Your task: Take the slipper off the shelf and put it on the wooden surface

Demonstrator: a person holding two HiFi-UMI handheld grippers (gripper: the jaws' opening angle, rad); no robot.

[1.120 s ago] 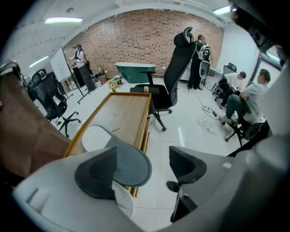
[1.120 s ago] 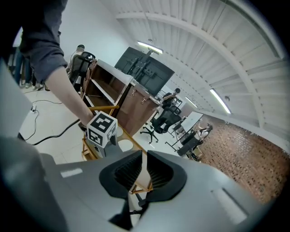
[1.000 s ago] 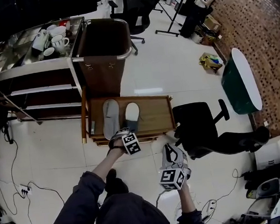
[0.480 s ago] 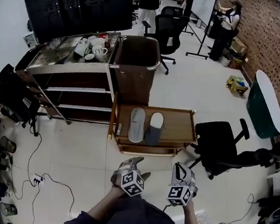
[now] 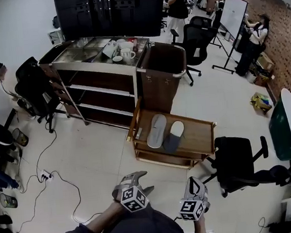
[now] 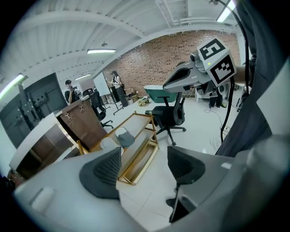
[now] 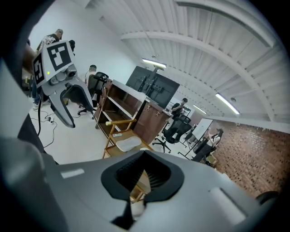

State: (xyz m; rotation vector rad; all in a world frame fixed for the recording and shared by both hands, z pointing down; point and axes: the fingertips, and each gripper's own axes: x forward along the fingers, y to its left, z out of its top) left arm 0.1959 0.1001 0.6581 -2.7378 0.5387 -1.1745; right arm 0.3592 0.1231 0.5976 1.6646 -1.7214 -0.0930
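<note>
Two slippers lie side by side on the low wooden cart (image 5: 201,139): a grey one sole up (image 5: 157,130) and a white-and-dark one (image 5: 174,135). The left gripper view shows them as the slippers (image 6: 121,136), far beyond the jaws. My left gripper (image 5: 140,182) is held low, well back from the cart. Its jaws stand wide, are closing, and have nothing between them (image 6: 145,164). My right gripper (image 5: 195,183) is beside it, shut with nothing held (image 7: 142,174). The steel shelf unit (image 5: 101,87) stands behind the cart.
Mugs sit on the shelf unit's top (image 5: 124,51). A brown bin (image 5: 164,75) stands beside it. A black office chair (image 5: 239,163) is right of the cart. Cables and a power strip (image 5: 43,175) lie on the floor at the left. People stand at the back.
The left gripper was at the slippers on the cart a second ago and has pulled back with nothing in it. Both grippers are now far from the cart, which shows farther away.
</note>
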